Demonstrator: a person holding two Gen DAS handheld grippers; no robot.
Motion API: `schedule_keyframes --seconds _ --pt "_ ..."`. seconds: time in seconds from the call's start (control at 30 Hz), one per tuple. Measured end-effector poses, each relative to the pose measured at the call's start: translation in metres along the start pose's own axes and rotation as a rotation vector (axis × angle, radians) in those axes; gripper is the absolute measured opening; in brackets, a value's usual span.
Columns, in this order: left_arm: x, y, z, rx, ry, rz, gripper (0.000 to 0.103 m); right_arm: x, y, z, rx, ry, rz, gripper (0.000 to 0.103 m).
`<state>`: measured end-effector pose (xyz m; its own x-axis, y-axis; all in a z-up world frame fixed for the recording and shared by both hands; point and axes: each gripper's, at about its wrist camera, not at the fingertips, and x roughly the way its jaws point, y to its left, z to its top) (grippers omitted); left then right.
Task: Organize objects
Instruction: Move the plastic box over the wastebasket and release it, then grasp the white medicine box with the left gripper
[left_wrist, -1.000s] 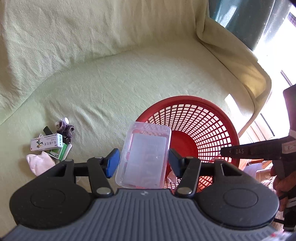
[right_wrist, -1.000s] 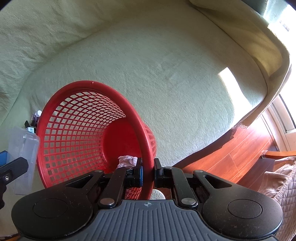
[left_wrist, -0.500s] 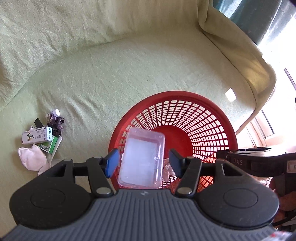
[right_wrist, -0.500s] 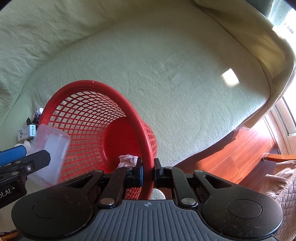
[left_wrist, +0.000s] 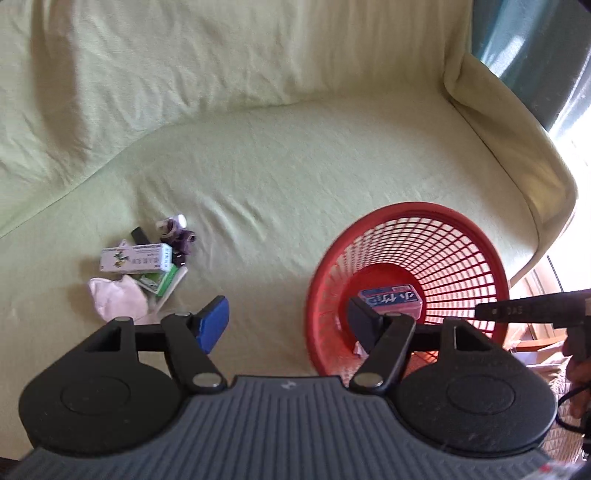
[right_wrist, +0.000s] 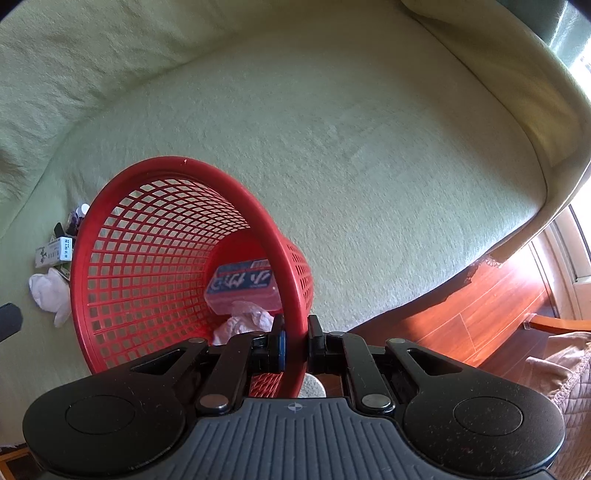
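A red mesh basket (left_wrist: 443, 229) rests tilted on the green sofa; it also shows in the right wrist view (right_wrist: 122, 266). My right gripper (right_wrist: 294, 345) is shut on the basket's rim. A clear plastic box with a blue and red label (left_wrist: 392, 300) lies inside the basket, next to crumpled white paper (right_wrist: 245, 319); the box also shows in the right wrist view (right_wrist: 243, 282). My left gripper (left_wrist: 288, 323) is open and empty, just left of the basket. A pile of small items lies on the seat to the left: a white and green box (left_wrist: 136, 257), a white cloth (left_wrist: 116, 297), purple items (left_wrist: 179, 236).
The sofa's back (left_wrist: 184, 74) and right armrest (left_wrist: 517, 140) enclose the seat. A wooden floor (right_wrist: 480, 306) lies past the sofa's front edge at the right. A brown quilted cushion (right_wrist: 561, 373) sits at the far right.
My left gripper let go of the clear box, which dropped into the basket. The left gripper then swung left toward the pile. My right gripper kept its hold on the rim.
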<state>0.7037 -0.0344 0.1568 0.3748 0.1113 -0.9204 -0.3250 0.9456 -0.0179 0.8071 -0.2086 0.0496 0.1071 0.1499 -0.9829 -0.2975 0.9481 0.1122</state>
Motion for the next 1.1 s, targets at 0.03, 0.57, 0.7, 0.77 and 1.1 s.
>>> schedule_keyframes --seconds 0.03,0.57,0.7,0.77,1.1 --pt "-0.002 0.012 -0.003 -0.017 -0.003 0.021 0.067 0.000 0.001 0.000 0.000 0.001 -0.002 0.007" --pt "0.021 0.157 -0.045 -0.005 -0.010 0.196 0.065 0.000 0.009 -0.006 0.039 -0.010 -0.045 0.007" --pt "0.042 0.165 -0.046 0.074 -0.009 0.190 0.064 -0.001 0.013 -0.009 0.044 -0.012 -0.064 0.007" --pt "0.054 0.170 -0.044 0.124 -0.013 0.180 0.064 -0.001 0.014 -0.010 0.051 -0.012 -0.074 0.007" --pt "0.126 0.190 -0.017 0.345 -0.005 0.122 0.060 0.000 0.012 -0.011 0.126 -0.013 -0.114 0.007"
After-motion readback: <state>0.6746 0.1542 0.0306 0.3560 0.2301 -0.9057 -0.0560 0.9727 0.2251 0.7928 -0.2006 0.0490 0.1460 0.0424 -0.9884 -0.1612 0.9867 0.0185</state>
